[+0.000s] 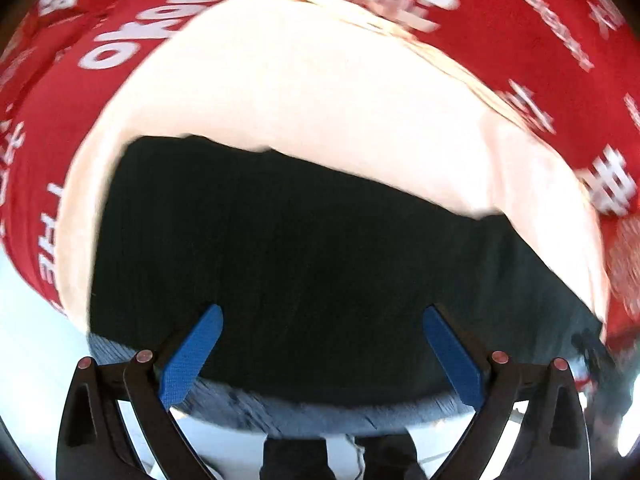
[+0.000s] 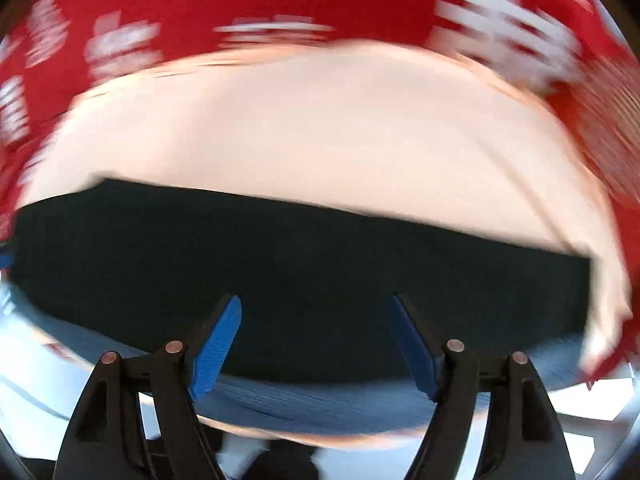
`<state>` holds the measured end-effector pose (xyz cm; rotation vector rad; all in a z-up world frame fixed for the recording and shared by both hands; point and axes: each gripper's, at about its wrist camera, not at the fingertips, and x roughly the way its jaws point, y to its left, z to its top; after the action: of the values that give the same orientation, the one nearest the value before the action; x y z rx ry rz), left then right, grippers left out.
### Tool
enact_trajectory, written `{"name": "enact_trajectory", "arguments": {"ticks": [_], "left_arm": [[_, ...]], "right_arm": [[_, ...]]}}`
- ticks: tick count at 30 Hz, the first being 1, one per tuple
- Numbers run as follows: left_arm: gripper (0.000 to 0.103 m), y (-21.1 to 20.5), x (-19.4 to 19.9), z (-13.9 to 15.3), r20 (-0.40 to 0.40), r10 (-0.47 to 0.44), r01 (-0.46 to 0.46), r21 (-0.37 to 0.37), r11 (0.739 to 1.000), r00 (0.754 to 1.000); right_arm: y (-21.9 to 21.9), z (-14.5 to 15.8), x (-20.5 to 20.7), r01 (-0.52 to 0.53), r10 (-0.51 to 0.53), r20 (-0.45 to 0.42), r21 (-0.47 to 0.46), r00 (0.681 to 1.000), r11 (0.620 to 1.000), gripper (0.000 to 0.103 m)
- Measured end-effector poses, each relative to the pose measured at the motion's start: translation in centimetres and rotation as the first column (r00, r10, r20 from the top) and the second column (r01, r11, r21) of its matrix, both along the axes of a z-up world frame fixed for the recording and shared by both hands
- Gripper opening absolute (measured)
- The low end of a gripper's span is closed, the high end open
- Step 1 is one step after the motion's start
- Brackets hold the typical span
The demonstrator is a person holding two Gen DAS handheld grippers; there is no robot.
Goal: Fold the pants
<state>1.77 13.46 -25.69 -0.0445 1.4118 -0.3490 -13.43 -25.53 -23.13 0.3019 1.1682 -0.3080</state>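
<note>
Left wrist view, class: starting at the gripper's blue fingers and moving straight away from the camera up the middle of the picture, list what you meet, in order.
Blue fingers → lighter blue denim edge → dark pants fabric → pale cream surface → red cloth with white lettering.

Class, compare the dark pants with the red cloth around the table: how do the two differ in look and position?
The pants are plain and very dark; the red cloth carries white lettering. The pants lie flat on the pale table close to the left tool and right tool; the red cloth lies beyond the table's far edge. Both are fabric, and neither is gripped.
</note>
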Motion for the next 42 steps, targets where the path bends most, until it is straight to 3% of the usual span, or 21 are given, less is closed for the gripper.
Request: {"name": "enact_trajectory", "arguments": {"ticks": [3,5,7,8,9,11,14,16,18,20,21,23,25,26,29,32,34,36,39,42], "left_arm": [[0.101,2.5,1.9,-2.8,-0.044,0.119,-0.116,0.059,0.992,0.992],[0.101,3.3,2.0,-3.1,-0.046,0.111,-0.110,0.010,0.994,0.993],[0.101,3.2,1.9,-2.2,-0.050,0.070,-0.069,0.016,0.997,0.996],[0.101,3.4,1.7,-1.5,-0.029,0.074,-0.073,0.022,0.997,0.997],[0.101,4.0,1.7,-0.8,-0.009,0.091,-0.091,0.020,0.996,0.996],[0.101,6.1,2.4,-0.2,-0.013,0.146,-0.146,-0.030,0.989,0.989],[0.101,7.4,2.6,-1.5,-0.072,0.199,-0.204,-0.073,0.976,0.977],[0.101,7.3,2.9,-3.2,-0.107,0.203,-0.210,-0.066,0.975,0.973],[0.101,6.4,2.8,-4.0,-0.086,0.175,-0.176,-0.010,0.984,0.981],[0.101,5.2,2.9,-3.4,-0.076,0.129,-0.127,0.040,0.991,0.989],[0.101,5.0,3.0,-2.5,-0.066,0.124,-0.123,0.014,0.992,0.990],[0.101,4.4,2.7,-1.1,-0.050,0.137,-0.140,-0.051,0.989,0.989],[0.101,2.9,2.9,-1.1,-0.060,0.113,-0.117,-0.075,0.990,0.992],[0.101,1.9,3.0,-1.5,-0.060,0.088,-0.091,-0.055,0.994,0.994],[0.101,0.1,3.5,-2.6,-0.033,0.049,-0.046,0.070,0.997,0.998],[0.101,-0.5,3.7,-1.8,-0.036,0.056,-0.055,0.044,0.998,0.998],[0.101,-0.8,3.4,-1.5,-0.039,0.053,-0.052,0.022,0.998,0.998],[0.101,-1.8,3.0,-2.1,-0.049,0.025,-0.022,0.057,0.998,0.999],[0.101,-4.9,3.7,-2.6,-0.041,-0.032,0.039,0.166,0.985,0.999],[0.101,-6.2,2.9,-1.6,-0.043,-0.035,0.041,0.134,0.990,0.998]], "right_arm": [[7.8,-0.1,6.3,-0.159,0.149,0.081,0.142,0.986,0.977,0.079],[13.1,-0.5,10.0,-0.293,0.274,0.132,0.153,0.953,0.944,0.080],[17.4,-3.2,13.6,-0.373,0.365,0.083,0.137,0.927,0.918,0.082],[18.7,-5.7,15.3,-0.386,0.391,-0.003,0.161,0.920,0.908,0.089],[19.1,-5.7,16.0,-0.389,0.389,0.028,0.141,0.921,0.910,0.096],[20.0,-4.2,17.3,-0.416,0.409,0.073,0.127,0.909,0.901,0.097],[21.6,-1.6,16.5,-0.491,0.477,0.169,0.050,0.862,0.870,0.098],[21.9,-1.8,16.9,-0.518,0.510,0.135,0.036,0.850,0.854,0.098],[22.3,-4.1,17.5,-0.512,0.508,0.061,0.097,0.859,0.853,0.098],[23.0,-3.1,17.3,-0.546,0.543,0.065,0.059,0.837,0.835,0.100],[23.1,-2.5,17.4,-0.552,0.549,0.062,0.052,0.833,0.832,0.100],[22.5,-1.4,17.3,-0.538,0.533,0.100,0.030,0.840,0.843,0.100],[20.3,-2.4,16.5,-0.497,0.494,0.064,0.038,0.867,0.867,0.100],[19.0,-3.8,17.2,-0.462,0.460,0.043,0.077,0.887,0.883,0.100],[17.1,-3.3,16.7,-0.449,0.440,0.091,0.138,0.894,0.883,0.100],[15.7,-1.3,14.8,-0.408,0.394,0.144,0.075,0.907,0.910,0.100],[13.6,-3.4,13.7,-0.333,0.325,0.081,0.111,0.942,0.937,0.100],[11.6,-6.0,12.5,-0.291,0.295,0.010,0.202,0.956,0.935,0.100],[10.7,-3.6,9.4,-0.292,0.291,0.027,0.120,0.956,0.949,0.100],[8.6,-2.1,5.3,-0.254,0.253,0.023,0.109,0.967,0.961,0.100]]}}
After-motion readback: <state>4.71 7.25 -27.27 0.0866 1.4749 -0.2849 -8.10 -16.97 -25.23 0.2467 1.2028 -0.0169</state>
